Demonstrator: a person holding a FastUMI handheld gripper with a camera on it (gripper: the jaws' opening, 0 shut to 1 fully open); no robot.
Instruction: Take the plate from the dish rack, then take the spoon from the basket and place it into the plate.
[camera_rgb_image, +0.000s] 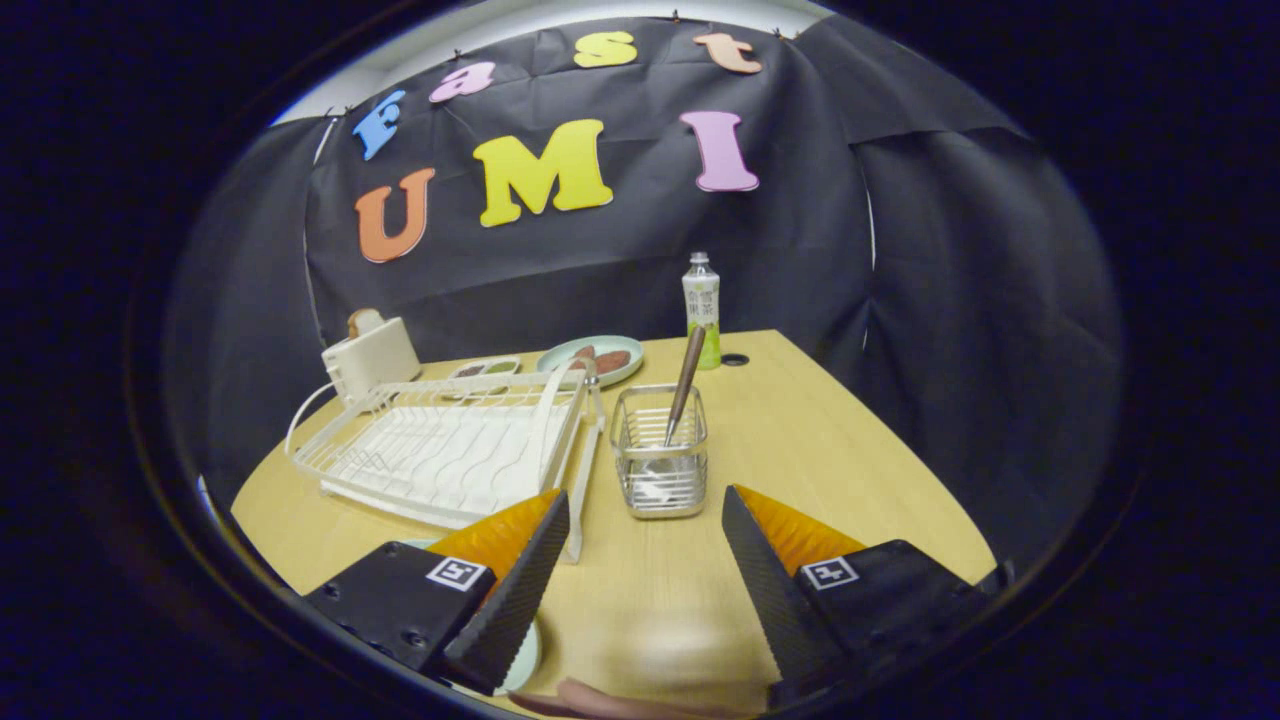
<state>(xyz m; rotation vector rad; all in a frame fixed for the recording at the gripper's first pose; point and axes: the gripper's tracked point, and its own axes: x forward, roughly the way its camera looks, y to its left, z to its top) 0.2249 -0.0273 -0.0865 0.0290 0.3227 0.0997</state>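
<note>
- Surface (800, 470): pale wood, smooth; parts set on it may slide.
- Dish rack (440, 450): white wire, just ahead of the left finger. No plate seen standing in its slots, so step 1 judged done.
- Plate (522, 662): pale green rim shows under the left finger, flat on the surface. Prob. ceramic, i.e. rigid, heavy, chips easily. Needs no further hold.
- Basket (660, 465): wire mesh, just beyond the fingertips, between the finger lines. Light; may tip if the spoon drags.
- Spoon (685, 385): upright, leaning in the basket, handle up. Slim, stiff, light, likely slick. Grip the handle approx. mid-length above the rim; lift straight up.
- Gripper (645, 525): fingers spread wide, nothing held.
</note>
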